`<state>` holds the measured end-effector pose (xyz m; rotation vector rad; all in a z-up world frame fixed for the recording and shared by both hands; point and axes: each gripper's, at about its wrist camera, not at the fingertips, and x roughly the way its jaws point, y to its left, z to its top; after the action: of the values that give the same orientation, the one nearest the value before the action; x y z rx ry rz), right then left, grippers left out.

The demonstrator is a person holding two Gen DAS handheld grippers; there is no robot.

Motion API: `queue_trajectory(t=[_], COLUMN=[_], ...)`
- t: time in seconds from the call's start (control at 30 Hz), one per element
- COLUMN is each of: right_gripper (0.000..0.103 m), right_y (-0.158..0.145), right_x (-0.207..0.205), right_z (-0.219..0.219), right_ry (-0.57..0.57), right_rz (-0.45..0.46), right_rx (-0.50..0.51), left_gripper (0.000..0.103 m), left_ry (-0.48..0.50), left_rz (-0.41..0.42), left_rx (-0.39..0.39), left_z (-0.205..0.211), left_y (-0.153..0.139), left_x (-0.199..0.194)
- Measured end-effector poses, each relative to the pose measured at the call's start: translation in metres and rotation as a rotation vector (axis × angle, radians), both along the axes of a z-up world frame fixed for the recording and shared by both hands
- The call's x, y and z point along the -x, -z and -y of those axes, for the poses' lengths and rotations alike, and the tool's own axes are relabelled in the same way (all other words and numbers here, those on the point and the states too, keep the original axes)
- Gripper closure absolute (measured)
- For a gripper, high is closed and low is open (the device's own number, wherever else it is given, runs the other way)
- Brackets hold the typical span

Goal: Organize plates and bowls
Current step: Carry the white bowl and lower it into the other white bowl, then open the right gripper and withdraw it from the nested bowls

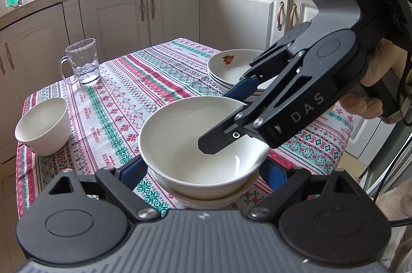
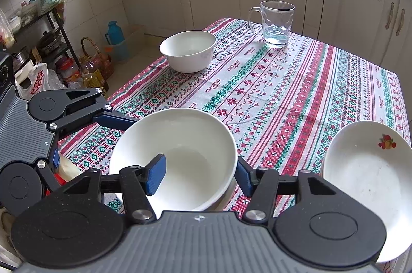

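White porcelain marks the step: the top bowl [image 2: 177, 157] sits nested in another near the table's front edge, so stacking looks nearly done. The right gripper [image 2: 200, 175] straddles its rim, pads slack, tilted steeply down; the left gripper [image 1: 206, 170] brackets the stack wide. Next, likely fetch the far bowl [image 2: 188, 50].

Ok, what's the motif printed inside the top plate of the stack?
A small red and orange fruit or flower motif near the top plate's rim, clearest in the right wrist view.
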<state>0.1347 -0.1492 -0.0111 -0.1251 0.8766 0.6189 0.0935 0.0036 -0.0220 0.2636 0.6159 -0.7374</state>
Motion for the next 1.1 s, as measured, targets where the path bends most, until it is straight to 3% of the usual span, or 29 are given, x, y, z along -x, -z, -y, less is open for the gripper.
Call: queue_trajectory(t=[0.2,0.3,0.37,0.67,1.1], right_gripper=[0.034,0.018,0.000,0.000,0.000], right_y=[0.003,0.004,0.003,0.004,0.017], right_x=[-0.001,0.001,0.004,0.011,0.016], right_z=[0.000,-0.001,-0.002,-0.003,0.000], right_ry=[-0.007,-0.020,-0.029,-0.017,0.051], right_rz=[0.005,0.012,0.041,0.082,0.074], right_rx=[0.000,-0.021,-0.020,0.006,0.017], left_gripper=[0.010,0.009,0.009,0.008,0.008], left_ry=[0.002,0.009,0.008,-0.007,-0.058], left_rz=[-0.009,-0.008,0.006,0.002,-0.002], left_rx=[0.004,0.009,0.002,0.004,0.020], left_z=[0.000,-0.001,0.000,-0.009,-0.030], left_y=[0.002,0.003,0.003,0.002,0.004], left_x=[-0.002,-0.003,-0.001,0.004,0.010])
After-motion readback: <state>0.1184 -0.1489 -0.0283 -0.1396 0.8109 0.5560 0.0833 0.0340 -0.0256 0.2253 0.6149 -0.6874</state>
